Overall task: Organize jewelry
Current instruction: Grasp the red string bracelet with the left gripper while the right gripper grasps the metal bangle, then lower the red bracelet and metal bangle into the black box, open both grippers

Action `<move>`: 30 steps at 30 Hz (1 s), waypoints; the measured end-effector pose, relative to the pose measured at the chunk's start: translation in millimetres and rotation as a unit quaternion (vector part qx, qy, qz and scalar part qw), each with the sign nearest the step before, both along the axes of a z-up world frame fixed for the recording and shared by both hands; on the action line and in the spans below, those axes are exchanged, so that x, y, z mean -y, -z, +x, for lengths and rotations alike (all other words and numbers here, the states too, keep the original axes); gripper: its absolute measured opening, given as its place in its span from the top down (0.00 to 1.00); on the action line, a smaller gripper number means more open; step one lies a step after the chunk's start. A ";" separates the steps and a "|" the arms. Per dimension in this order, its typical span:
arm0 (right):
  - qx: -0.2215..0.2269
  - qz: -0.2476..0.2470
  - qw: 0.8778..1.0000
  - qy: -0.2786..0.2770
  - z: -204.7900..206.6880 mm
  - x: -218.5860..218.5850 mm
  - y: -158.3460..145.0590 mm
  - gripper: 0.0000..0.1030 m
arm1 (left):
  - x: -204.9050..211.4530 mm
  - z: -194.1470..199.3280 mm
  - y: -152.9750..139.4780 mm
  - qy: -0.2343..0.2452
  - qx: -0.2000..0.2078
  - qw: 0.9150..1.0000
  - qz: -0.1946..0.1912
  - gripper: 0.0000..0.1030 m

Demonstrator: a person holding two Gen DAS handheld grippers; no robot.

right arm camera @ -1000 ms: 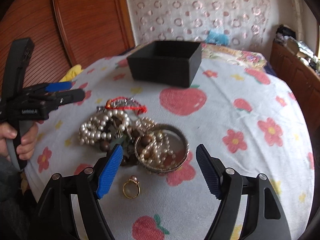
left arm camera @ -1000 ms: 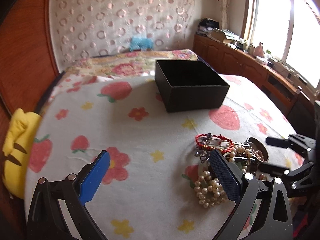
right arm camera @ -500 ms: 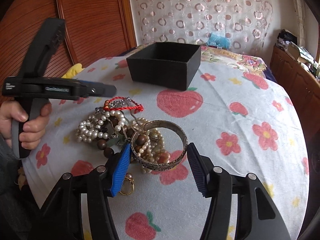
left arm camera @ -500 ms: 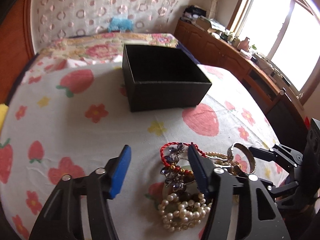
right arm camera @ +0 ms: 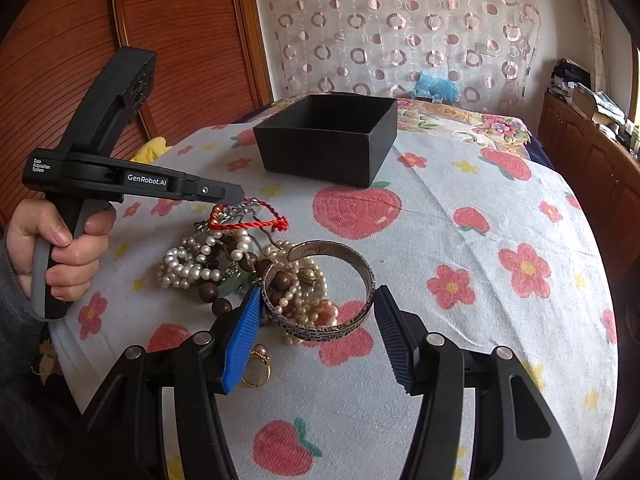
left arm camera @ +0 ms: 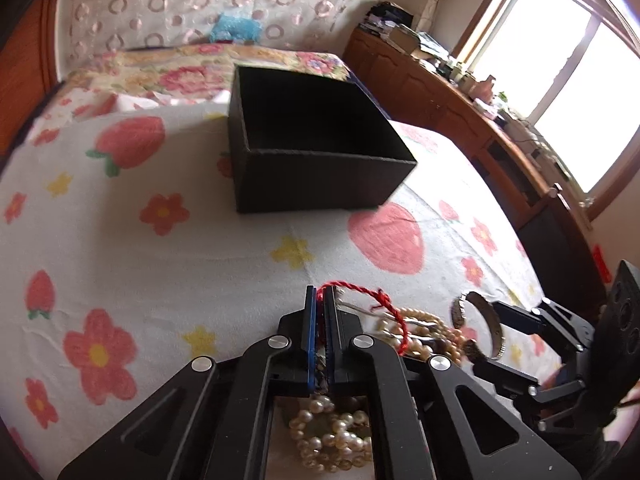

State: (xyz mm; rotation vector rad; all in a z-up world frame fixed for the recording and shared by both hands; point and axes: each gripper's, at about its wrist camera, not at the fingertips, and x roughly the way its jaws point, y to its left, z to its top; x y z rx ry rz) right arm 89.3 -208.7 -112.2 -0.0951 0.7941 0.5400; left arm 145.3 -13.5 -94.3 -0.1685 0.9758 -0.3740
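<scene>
A pile of jewelry lies on the flowered cloth: pearl strands point(right arm camera: 188, 264), brown beads point(right arm camera: 210, 291), a gold ring point(right arm camera: 258, 372), a red cord bracelet point(right arm camera: 256, 222) and a silver bangle point(right arm camera: 320, 292). My left gripper point(left arm camera: 319, 294) is shut on the red cord bracelet point(left arm camera: 362, 294); it also shows in the right wrist view point(right arm camera: 236, 196). My right gripper point(right arm camera: 316, 304) has closed in on the silver bangle, its pads touching the bangle's two sides. The open black box point(right arm camera: 328, 140) stands behind the pile; it also shows in the left wrist view point(left arm camera: 316, 152).
The round table's cloth point(right arm camera: 460, 240) falls away at its edges. A bed with a floral cover point(left arm camera: 192, 72) lies behind the table. A wooden cabinet point(left arm camera: 460, 108) runs along the right under the window. A yellow object point(right arm camera: 150, 148) sits at the left edge.
My left gripper has moved right onto the pile and shut on the red cord bracelet. My right gripper has moved forward and narrowed around the silver bangle.
</scene>
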 end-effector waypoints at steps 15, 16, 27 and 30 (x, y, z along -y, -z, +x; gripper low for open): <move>0.027 -0.011 1.000 0.004 31.4 -2.3 -20.8 0.42 | 0.7 8.3 -66.2 -0.020 0.107 0.994 0.030 0.98; 0.031 -0.014 0.999 0.002 36.9 -4.5 -23.3 0.42 | 0.3 10.1 -70.2 -0.020 0.112 0.993 0.031 0.98; 0.065 -0.024 0.997 -0.018 108.8 -28.1 -50.0 0.42 | -2.9 43.8 -102.2 -0.019 0.149 0.988 0.044 0.98; 0.069 -0.026 0.997 -0.028 130.8 -38.5 -54.0 0.42 | -5.0 55.4 -105.3 -0.021 0.155 0.986 0.050 0.98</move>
